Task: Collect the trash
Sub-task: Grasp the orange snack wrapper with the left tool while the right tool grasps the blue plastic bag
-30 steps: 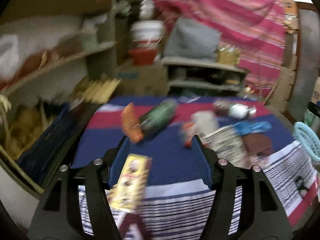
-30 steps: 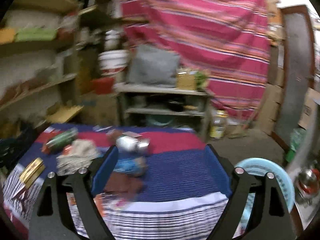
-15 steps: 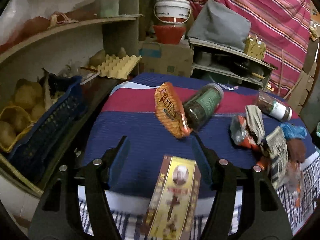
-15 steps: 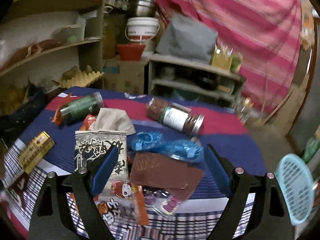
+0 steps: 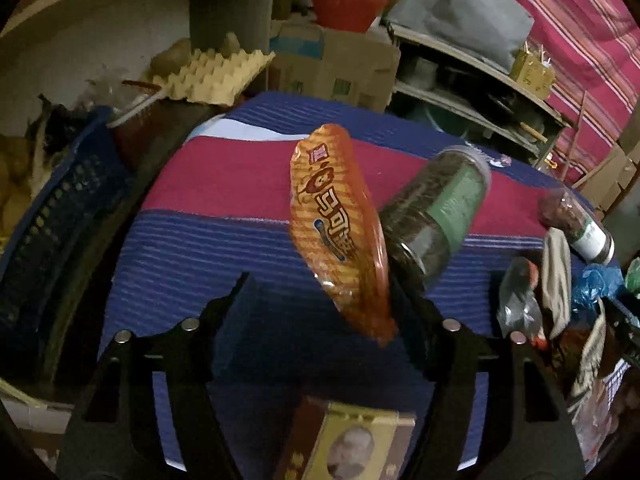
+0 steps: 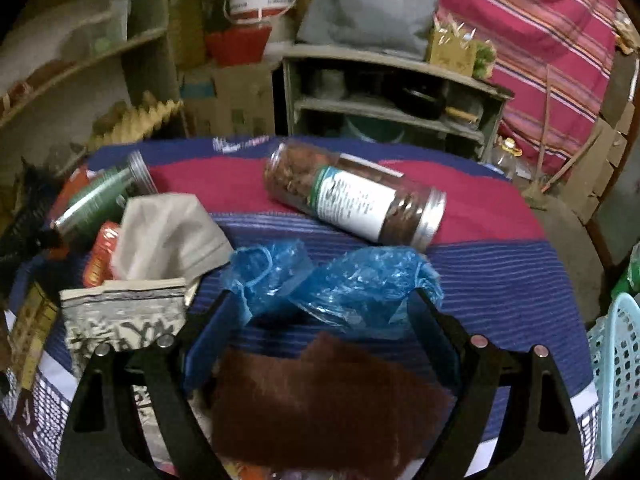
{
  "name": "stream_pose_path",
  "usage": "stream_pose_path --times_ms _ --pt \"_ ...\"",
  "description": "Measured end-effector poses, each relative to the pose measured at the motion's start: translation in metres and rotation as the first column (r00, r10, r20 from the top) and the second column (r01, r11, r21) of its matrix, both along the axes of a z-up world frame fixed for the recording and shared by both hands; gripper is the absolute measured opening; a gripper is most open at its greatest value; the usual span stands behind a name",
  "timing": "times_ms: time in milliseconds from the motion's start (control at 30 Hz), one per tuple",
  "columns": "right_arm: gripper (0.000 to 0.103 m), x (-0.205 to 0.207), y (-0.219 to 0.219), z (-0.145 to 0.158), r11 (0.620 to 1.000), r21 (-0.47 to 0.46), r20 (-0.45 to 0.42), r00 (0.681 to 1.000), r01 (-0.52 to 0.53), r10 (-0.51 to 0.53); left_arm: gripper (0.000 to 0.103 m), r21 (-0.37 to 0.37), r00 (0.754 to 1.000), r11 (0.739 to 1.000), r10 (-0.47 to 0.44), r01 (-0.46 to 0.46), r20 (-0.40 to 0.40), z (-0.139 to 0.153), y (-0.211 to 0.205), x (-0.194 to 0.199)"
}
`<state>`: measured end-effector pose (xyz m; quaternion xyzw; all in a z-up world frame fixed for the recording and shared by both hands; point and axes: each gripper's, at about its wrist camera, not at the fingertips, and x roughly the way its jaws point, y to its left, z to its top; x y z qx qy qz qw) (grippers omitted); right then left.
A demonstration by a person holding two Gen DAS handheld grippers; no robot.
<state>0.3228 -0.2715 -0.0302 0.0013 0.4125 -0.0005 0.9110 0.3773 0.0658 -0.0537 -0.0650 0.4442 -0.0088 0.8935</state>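
Observation:
My left gripper (image 5: 320, 300) is open and low over the striped cloth, with an orange snack wrapper (image 5: 340, 228) just ahead, leaning by its right finger. A green-label jar (image 5: 436, 208) lies beside the wrapper. A yellow box (image 5: 352, 440) lies under the gripper. My right gripper (image 6: 320, 320) is open, its fingers on either side of a crumpled blue plastic bag (image 6: 344, 280). A brown flat piece (image 6: 320, 400) lies beneath it. A white-label jar (image 6: 356, 196) lies beyond the bag.
A beige wrapper (image 6: 168, 236), a patterned packet (image 6: 116, 320) and a red packet (image 6: 100, 256) lie at the left. A light blue basket (image 6: 616, 368) stands off the table's right edge. A dark blue crate (image 5: 48, 208) sits at the left. Shelves stand behind.
Both grippers have moved forward and lower over the table. The left one has passed over the yellow box toward the orange wrapper. The right one has closed in on the blue bag.

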Motion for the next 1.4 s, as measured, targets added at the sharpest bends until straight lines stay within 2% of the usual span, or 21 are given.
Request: stream_pose_path --times_ms 33,67,100,133,167,233,333,500,567,633,700,767,800,833,967,1200,1267,1300,1333,1367,1400 --pt "0.072 0.001 0.002 -0.001 1.0 -0.009 -0.004 1.0 -0.008 0.007 0.047 -0.001 1.0 1.0 -0.009 0.009 -0.009 -0.003 0.0 0.005" --pt "0.062 0.001 0.004 -0.002 1.0 -0.015 -0.001 1.0 -0.02 0.02 0.031 -0.005 1.0 1.0 -0.019 0.019 -0.02 -0.006 -0.001 0.01" --pt "0.026 0.004 0.007 -0.003 0.999 -0.003 -0.025 0.998 -0.053 0.053 0.016 -0.006 0.999 1.0 -0.026 0.026 -0.029 -0.008 -0.001 0.013" --pt "0.011 0.006 0.008 -0.006 0.998 -0.001 -0.048 0.997 -0.064 0.064 0.01 -0.013 0.998 0.999 -0.04 0.04 -0.039 -0.012 -0.002 0.015" --pt "0.011 0.008 0.01 -0.011 0.997 -0.005 -0.056 0.995 -0.078 0.077 0.005 -0.026 0.997 0.998 -0.057 0.056 -0.043 -0.014 -0.003 0.016" --pt "0.004 0.008 0.009 -0.013 0.996 0.011 -0.053 0.995 -0.087 0.088 0.003 -0.029 0.998 0.998 -0.056 0.055 -0.027 -0.012 -0.002 0.014" --pt "0.003 -0.003 -0.002 0.01 0.994 0.074 0.044 0.996 -0.086 0.083 0.002 -0.012 0.999 0.999 -0.039 0.039 -0.001 -0.004 0.003 0.006" --pt "0.001 -0.031 -0.018 0.05 0.984 0.148 0.202 0.977 -0.101 0.07 0.001 -0.053 0.996 0.998 0.037 -0.033 0.08 0.028 0.026 -0.03" --pt "0.001 -0.035 -0.02 0.057 0.981 0.163 0.226 0.972 -0.105 0.066 0.001 -0.059 0.993 0.997 0.052 -0.046 0.109 0.039 0.03 -0.047" --pt "0.001 -0.038 -0.02 0.058 0.984 0.134 0.216 0.973 -0.114 0.083 0.001 -0.056 0.987 0.997 0.057 -0.049 0.147 0.054 0.028 -0.063" --pt "0.003 -0.037 -0.016 0.05 0.994 0.051 0.204 0.975 -0.1 0.087 0.001 -0.065 0.984 0.997 0.052 -0.041 0.172 0.065 0.023 -0.077" --pt "0.02 -0.031 -0.019 0.036 0.999 -0.005 0.186 0.981 -0.051 0.051 0.001 -0.072 0.981 0.997 0.047 -0.034 0.189 0.073 0.017 -0.085" --pt "0.058 -0.028 -0.025 0.031 1.0 0.014 0.186 0.982 -0.024 0.021 0.001 -0.072 0.981 0.997 0.041 -0.027 0.191 0.074 0.014 -0.087" --pt "0.087 -0.026 -0.029 0.029 0.999 0.033 0.189 0.982 -0.001 -0.005 0.001 -0.069 0.981 0.997 0.035 -0.022 0.192 0.074 0.011 -0.088" --pt "0.088 -0.009 -0.042 0.023 0.994 0.094 0.161 0.985 0.052 -0.067 0.001 -0.057 0.982 0.998 -0.004 0.015 0.187 0.069 -0.003 -0.08" --pt "0.089 0.038 -0.037 -0.008 0.988 0.124 0.011 0.996 0.089 -0.091 0.001 -0.051 0.986 0.998 -0.039 0.048 0.165 0.056 -0.005 -0.063" --pt "0.082 0.041 -0.036 -0.011 0.986 0.146 0.001 0.996 0.083 -0.084 0.001 -0.053 0.986 0.997 -0.045 0.054 0.163 0.055 -0.005 -0.062" --pt "0.057 0.044 -0.037 -0.011 0.982 0.174 -0.006 0.998 0.068 -0.068 0.002 -0.051 0.986 0.997 -0.046 0.055 0.163 0.056 -0.004 -0.062" --pt "0.021 0.044 -0.037 -0.014 0.981 0.183 -0.014 0.998 0.062 -0.06 0.002 -0.05 0.986 0.997 -0.045 0.054 0.164 0.056 -0.004 -0.063" --pt "0.012 0.043 -0.036 -0.016 0.982 0.182 -0.02 0.998 0.055 -0.052 0.002 -0.052 0.985 0.997 -0.042 0.051 0.166 0.057 -0.004 -0.063" --pt "0.012 0.041 -0.034 -0.017 0.984 0.173 -0.005 0.999 0.036 -0.035 0.002 -0.055 0.985 0.997 -0.04 0.05 0.169 0.058 -0.003 -0.064"
